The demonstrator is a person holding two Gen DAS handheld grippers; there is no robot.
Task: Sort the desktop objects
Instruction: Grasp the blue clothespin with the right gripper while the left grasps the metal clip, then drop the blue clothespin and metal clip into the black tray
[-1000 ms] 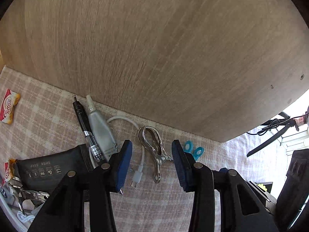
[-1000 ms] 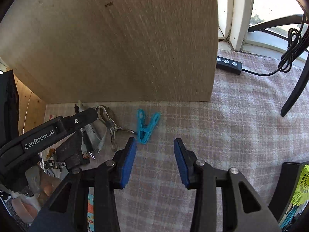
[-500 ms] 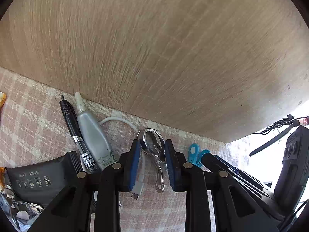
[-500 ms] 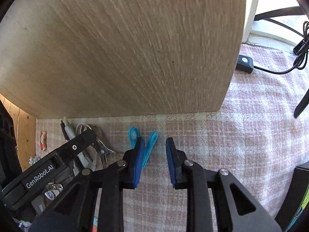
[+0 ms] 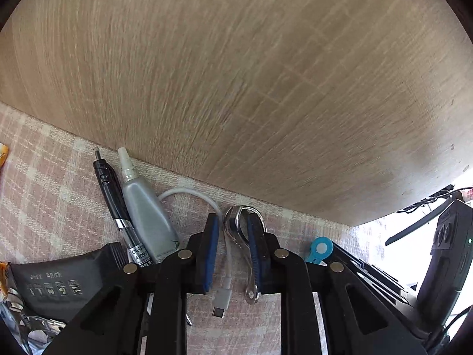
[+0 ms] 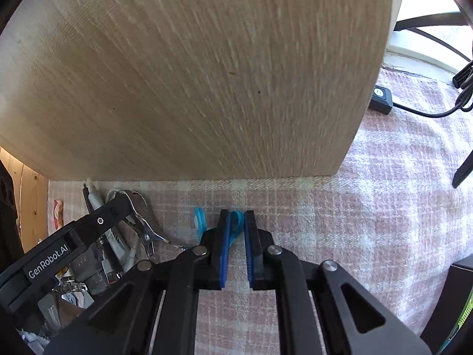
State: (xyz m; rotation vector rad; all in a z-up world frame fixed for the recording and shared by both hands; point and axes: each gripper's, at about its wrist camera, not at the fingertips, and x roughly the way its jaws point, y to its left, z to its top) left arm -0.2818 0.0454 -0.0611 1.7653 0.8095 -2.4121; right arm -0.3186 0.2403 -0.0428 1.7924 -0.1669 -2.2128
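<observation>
My left gripper [image 5: 233, 219] points down at the plaid cloth [image 5: 44, 177]. Its jaws are closing, and the blue pads pinch a silver metal spring clip [image 5: 251, 287]. A white USB cable [image 5: 189, 192] also runs between them, its plug lying below the pads. My right gripper [image 6: 237, 216] is closing too. One arm of a teal clothes peg [image 6: 199, 219] is squeezed between its pads, and the other arm sticks out to the left. In the left wrist view the peg's round end [image 5: 320, 248] shows beside the right gripper's finger.
A tall wooden panel [image 5: 236, 88] stands right behind both grippers. A black pen [image 5: 113, 204], a grey glue tube [image 5: 145, 213] and a black pouch [image 5: 59, 278] lie left of the clip. A black controller with its cord [image 6: 381, 97] sits at the far right.
Both grippers came down and closer to the panel, and their jaws narrowed from wide apart. The left pair now grips the metal clip and the right pair the teal peg.
</observation>
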